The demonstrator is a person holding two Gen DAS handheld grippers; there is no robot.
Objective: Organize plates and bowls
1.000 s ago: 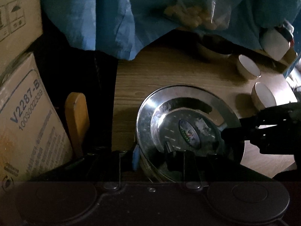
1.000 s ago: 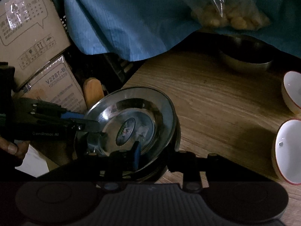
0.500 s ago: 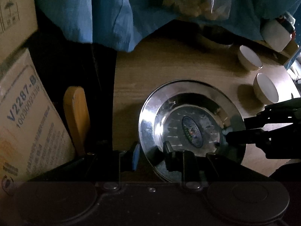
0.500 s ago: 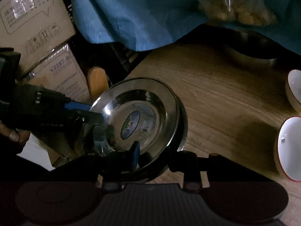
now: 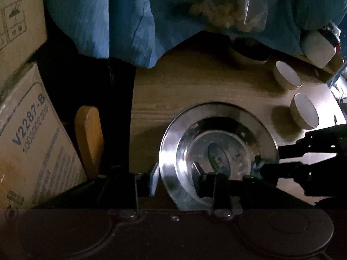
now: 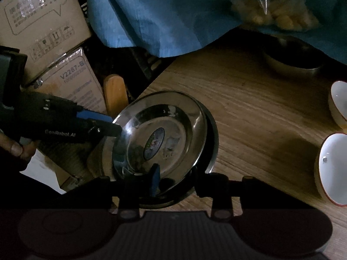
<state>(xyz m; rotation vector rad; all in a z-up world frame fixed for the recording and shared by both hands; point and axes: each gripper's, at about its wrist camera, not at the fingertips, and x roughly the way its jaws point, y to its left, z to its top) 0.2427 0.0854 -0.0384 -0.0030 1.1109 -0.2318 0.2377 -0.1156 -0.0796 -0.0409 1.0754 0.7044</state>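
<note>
A shiny steel plate (image 5: 219,130) (image 6: 173,117) with an oval sticker lies on another steel plate (image 6: 213,134) near the wooden table's left edge. My left gripper (image 5: 180,179) straddles its near-left rim; its jaws are opening, and the blue pad (image 5: 153,179) stands just off the rim. It enters the right wrist view as the left gripper (image 6: 113,125). My right gripper (image 6: 180,184) straddles the opposite rim, jaws also opening, and shows in the left wrist view as the right gripper (image 5: 273,160). Two white bowls (image 6: 335,169) (image 6: 339,104) sit at the right.
A steel bowl (image 6: 292,58) sits at the back under a blue cloth (image 6: 164,15) and a clear bag of food (image 6: 279,15). Cardboard boxes (image 5: 32,143) and a wooden post (image 5: 89,138) stand off the table's left edge. A white container (image 5: 317,47) is far right.
The sticker plate has gone from tilted and raised to lying flat on the plate below. Both grippers' jaws have widened around its rim; the hands have hardly shifted.
</note>
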